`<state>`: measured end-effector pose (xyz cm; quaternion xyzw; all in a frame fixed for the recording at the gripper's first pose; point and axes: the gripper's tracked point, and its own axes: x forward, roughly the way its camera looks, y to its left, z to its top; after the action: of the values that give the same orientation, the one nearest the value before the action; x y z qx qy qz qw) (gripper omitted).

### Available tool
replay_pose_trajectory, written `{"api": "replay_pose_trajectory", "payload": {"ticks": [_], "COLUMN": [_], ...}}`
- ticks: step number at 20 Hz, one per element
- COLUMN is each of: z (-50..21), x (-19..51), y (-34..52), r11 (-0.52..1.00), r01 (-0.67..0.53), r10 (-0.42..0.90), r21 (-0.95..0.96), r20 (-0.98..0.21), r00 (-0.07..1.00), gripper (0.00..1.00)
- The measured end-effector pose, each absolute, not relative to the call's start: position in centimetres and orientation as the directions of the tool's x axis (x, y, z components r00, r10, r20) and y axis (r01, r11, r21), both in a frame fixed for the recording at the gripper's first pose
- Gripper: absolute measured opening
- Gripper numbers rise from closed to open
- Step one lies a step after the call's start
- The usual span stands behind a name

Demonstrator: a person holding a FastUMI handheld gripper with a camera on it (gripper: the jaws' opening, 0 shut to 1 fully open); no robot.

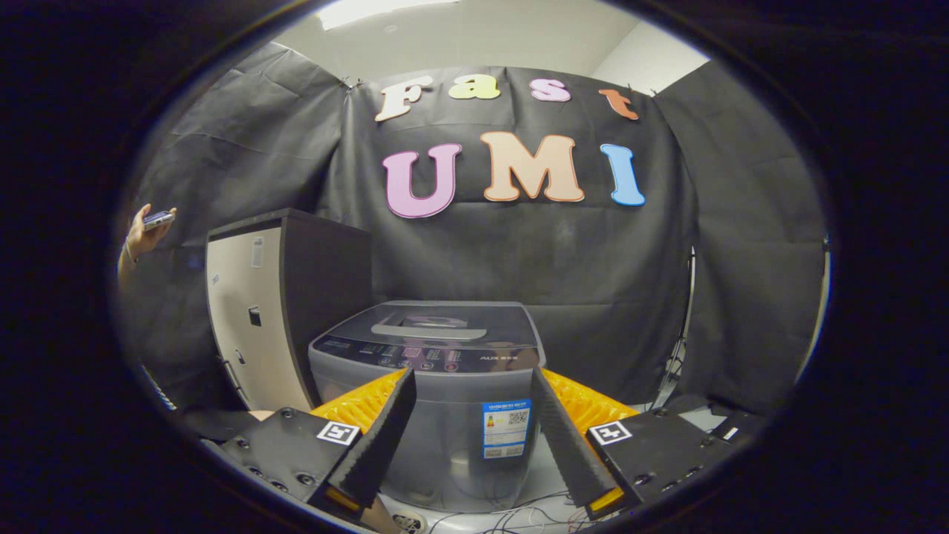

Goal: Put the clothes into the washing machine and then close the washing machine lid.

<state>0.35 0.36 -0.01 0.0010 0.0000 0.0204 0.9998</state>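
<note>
A: Where was the washing machine, and which way did it face?

B: It stood just ahead of the gripper, beyond the fingertips and centred between them. Its front wall and control panel faced the camera, its long axis ran upright, and the lid lay flat and shut on top, with a pale handle across it.

A: How did it look?

B: A grey top-loader with rounded front corners, a dark glossy panel with small buttons, and a dark tinted lid. Faint lettering sat at the panel's right end, too blurred to read. A blue label with a code square was stuck on the front, toward four o'clock from the body's middle.

A: And the jaws?

B: Released, spread wide, each finger flanking a side of the machine, touching nothing.

A: Around it?

B: At nine o'clock of the washer stood a tall cabinet, beige-fronted with dark sides. Farther out, at ten o'clock, a hand held a phone. Cables lay on the floor at six o'clock.
</note>
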Motion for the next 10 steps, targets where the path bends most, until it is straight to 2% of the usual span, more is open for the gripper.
{"api": "replay_pose_trajectory", "payload": {"ticks": [10], "z": [0.01], "x": [0.25], "y": [0.32], "r11": [0.999], "r01": [-0.047], "r10": [0.047], "r21": [0.003], "r20": [-0.002], "r00": [0.999], "gripper": [0.97]}}
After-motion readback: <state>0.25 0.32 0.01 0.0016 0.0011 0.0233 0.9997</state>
